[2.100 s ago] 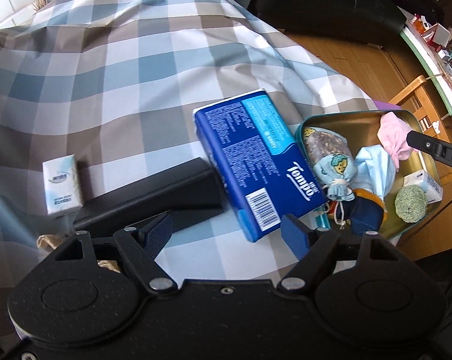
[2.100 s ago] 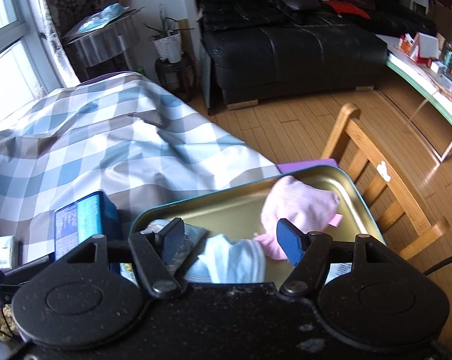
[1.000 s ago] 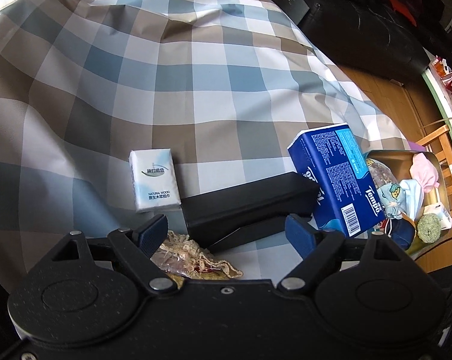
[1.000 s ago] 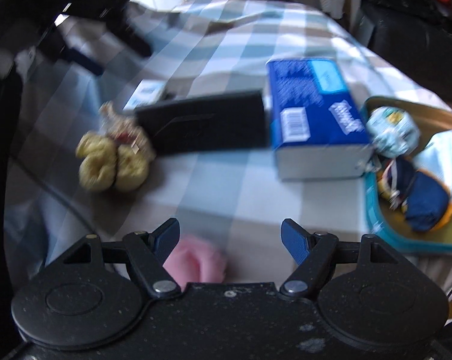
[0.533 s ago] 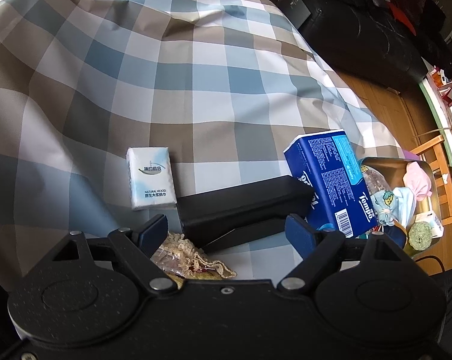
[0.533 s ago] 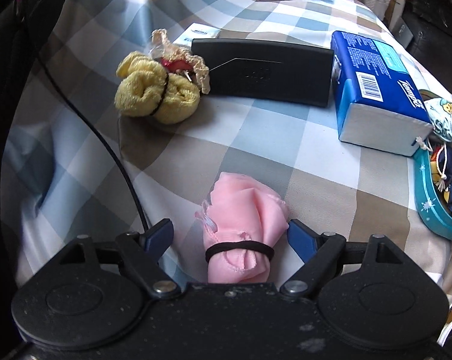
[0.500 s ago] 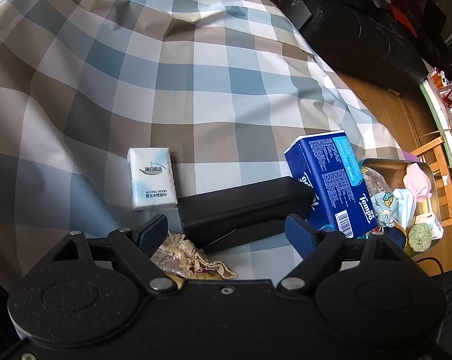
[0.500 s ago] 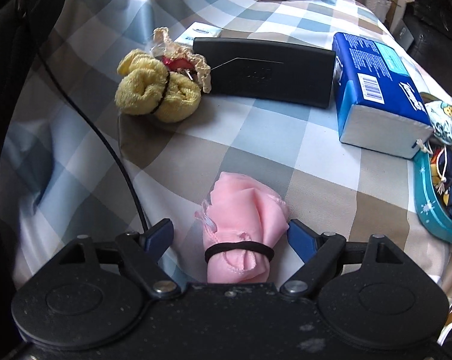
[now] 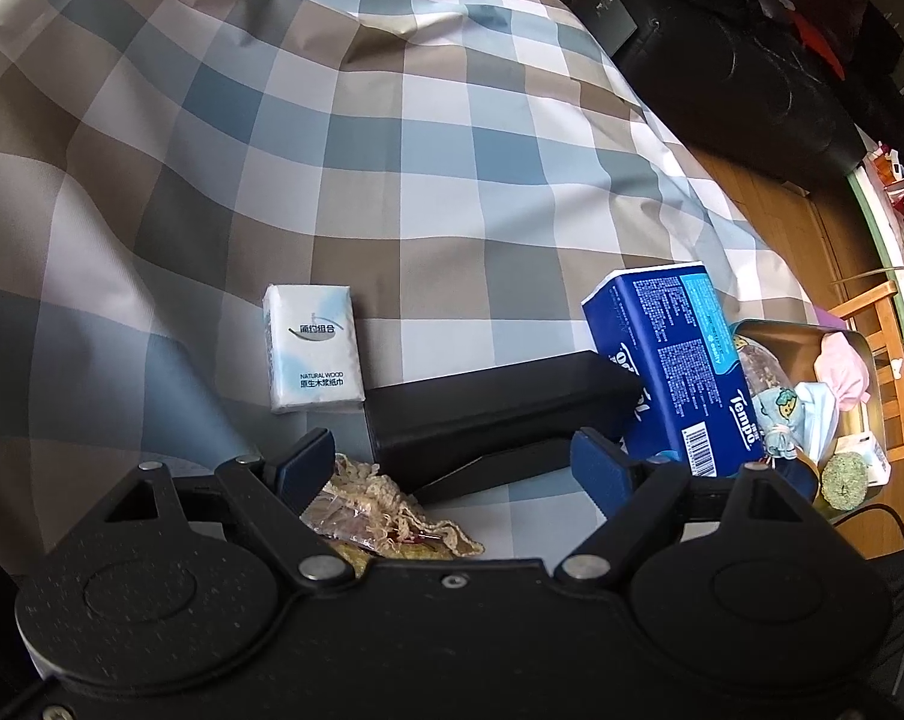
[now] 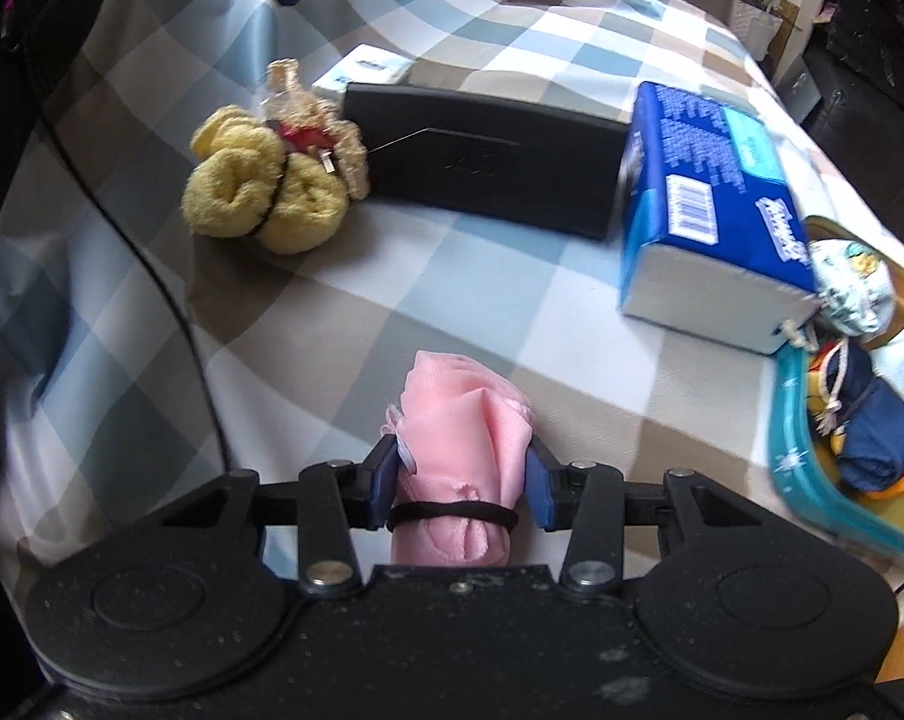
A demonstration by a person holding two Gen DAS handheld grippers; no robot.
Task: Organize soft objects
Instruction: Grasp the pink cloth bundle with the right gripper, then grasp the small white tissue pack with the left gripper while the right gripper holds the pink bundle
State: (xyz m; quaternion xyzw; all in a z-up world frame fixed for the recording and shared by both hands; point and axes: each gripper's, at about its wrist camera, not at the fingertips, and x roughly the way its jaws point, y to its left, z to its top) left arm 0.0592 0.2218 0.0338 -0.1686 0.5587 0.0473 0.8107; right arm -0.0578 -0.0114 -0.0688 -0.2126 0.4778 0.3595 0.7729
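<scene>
Pink cloth roll (image 10: 464, 426), bound with a black elastic band, sits between the two blue pads of the right gripper (image 10: 463, 471), whose jaws are drawn in until both pads press its sides; it lies on the checked cloth (image 10: 344, 324) near that cloth's front edge. Farther in, a yellow towel bundle (image 10: 260, 192) tied with a lacy bag rests just beside the left end of a long black case (image 10: 482, 159), and a blue Tempo tissue pack (image 10: 716, 204) butts against the case's right end. At the right edge stands a tin tray (image 10: 812, 480) with a teal rim, holding a navy pouch (image 10: 878, 438) and a printed drawstring bag (image 10: 851, 285); what else is in it is blurred, perhaps more cloth. The left gripper (image 9: 452, 468) hovers with its jaws spread wide and nothing between them, above the lacy bag, with a small white tissue packet (image 9: 311, 348) lying ahead of it beside the case.
</scene>
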